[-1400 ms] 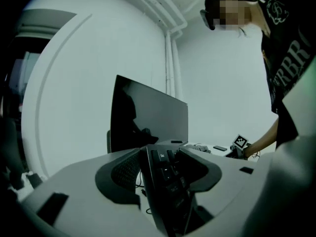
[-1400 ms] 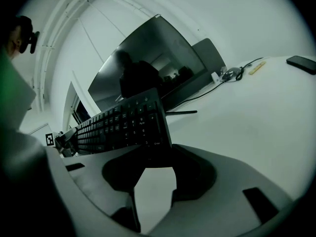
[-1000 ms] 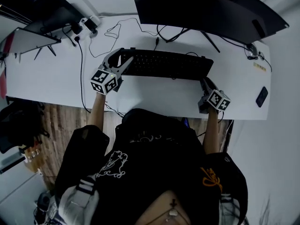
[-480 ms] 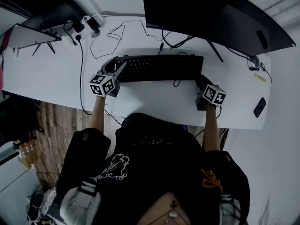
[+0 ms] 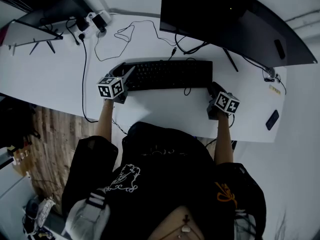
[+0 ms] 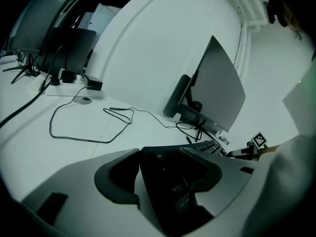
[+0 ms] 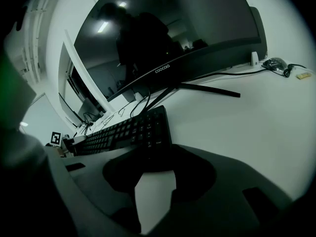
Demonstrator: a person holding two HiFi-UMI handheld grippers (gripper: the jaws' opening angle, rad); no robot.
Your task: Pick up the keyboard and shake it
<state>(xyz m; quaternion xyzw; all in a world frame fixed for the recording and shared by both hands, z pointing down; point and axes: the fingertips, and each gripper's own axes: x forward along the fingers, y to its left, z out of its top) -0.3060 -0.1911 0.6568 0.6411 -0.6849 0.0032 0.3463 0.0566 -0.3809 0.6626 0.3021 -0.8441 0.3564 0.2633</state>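
Observation:
A black keyboard [image 5: 167,74] lies across the middle of the white desk [image 5: 50,79], in front of the monitor. My left gripper [image 5: 125,73] is shut on the keyboard's left end; in the left gripper view that end [image 6: 170,179] fills the gap between the wide-set jaws. My right gripper [image 5: 212,88] is shut on the right end, and the right gripper view shows the keyboard's near right corner [image 7: 148,132] running in between the jaws. I cannot tell whether the keyboard is clear of the desk.
A large curved monitor [image 5: 235,19] stands right behind the keyboard on thin legs. Loose black cable [image 5: 125,34] loops at the back left by a power strip [image 5: 97,19]. A flat dark device [image 5: 272,120] lies at the desk's right front corner.
Both grippers keep their hold on the keyboard's ends. The keyboard has turned from slanted to level in the head view, and the view itself has shifted.

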